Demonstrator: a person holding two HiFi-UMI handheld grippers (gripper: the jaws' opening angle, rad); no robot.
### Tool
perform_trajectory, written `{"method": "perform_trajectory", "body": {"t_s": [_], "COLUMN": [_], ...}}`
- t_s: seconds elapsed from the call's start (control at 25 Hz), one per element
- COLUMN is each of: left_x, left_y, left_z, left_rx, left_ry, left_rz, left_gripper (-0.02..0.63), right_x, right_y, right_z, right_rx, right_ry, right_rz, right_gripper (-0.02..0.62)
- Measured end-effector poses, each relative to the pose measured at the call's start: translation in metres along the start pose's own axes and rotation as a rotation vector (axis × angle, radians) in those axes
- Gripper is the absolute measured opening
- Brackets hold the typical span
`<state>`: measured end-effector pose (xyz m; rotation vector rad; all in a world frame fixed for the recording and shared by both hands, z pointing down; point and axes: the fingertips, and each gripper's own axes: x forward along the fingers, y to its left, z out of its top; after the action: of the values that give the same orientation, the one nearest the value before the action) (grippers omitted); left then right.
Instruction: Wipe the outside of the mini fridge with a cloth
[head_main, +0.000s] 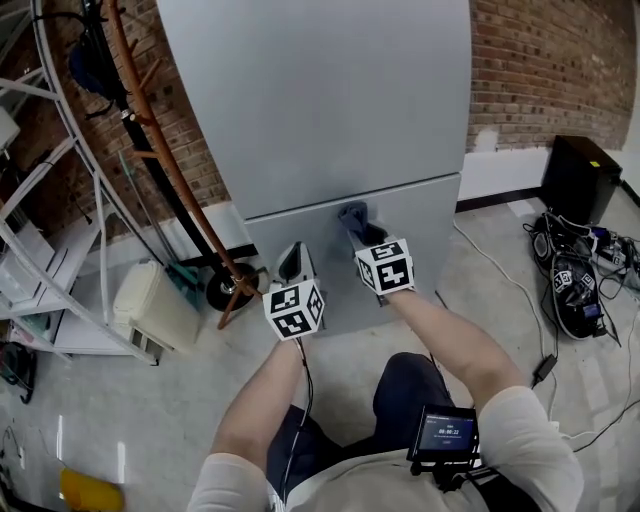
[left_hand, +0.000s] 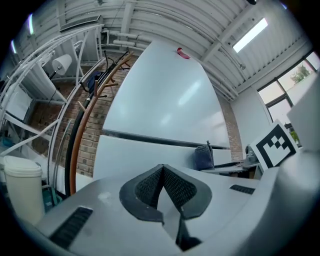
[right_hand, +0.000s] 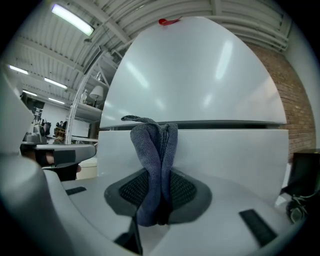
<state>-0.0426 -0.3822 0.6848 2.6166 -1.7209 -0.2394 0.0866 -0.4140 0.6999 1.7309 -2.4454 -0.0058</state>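
While your right gripper (right_hand: 159, 190) clamps the cloth (right_hand: 150, 145) at the mini fridge (head_main: 330, 110), your left gripper (left_hand: 162, 171) hangs alongside. Its jaws meet, empty.

Brick wall (head_main: 560, 60), grey floor (head_main: 160, 400), white shelving (head_main: 50, 270) at left

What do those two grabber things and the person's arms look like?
The left gripper and right gripper are smooth light grey plastic. Each has dark, bumpy pads set in a V-shaped mouth. The left cube and right cube are white with black square markers. A thin black cable runs back from the left one. The person wears white short sleeves.
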Motion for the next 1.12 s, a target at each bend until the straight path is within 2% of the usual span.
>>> {"method": "perform_trajectory", "body": {"t_s": [0.44, 0.64, 0.8, 1.12], "left_x": [0.031, 0.042, 0.048, 0.046], "left_y": [-0.063, -0.079, -0.085, -0.085], "left_z": [-0.005, -0.011, -0.019, -0.029], "left_rx": [-0.004, 0.0, -0.013, -0.016], "left_ry": [0.01, 0.021, 0.031, 0.051], "left_rz": [-0.084, -0.112, -0.113, -0.099], "left_gripper": [0.0, 0.0, 0.0, 0.0], "right_x": [-0.044, -0.057, -0.06, -0.063], "right_y": [-0.126, -0.168, -0.184, -0.188], "right_z": [-0.018, -0.023, -0.027, -0.026], "right_rx": [0.023, 0.028, 0.028, 0.038], "right_ry": [0.003, 0.01, 0.023, 0.018], "right_rz": [-0.16, -0.22, -0.229, -0.241], "right_gripper": [0.104, 0.104, 0.104, 0.104]}}
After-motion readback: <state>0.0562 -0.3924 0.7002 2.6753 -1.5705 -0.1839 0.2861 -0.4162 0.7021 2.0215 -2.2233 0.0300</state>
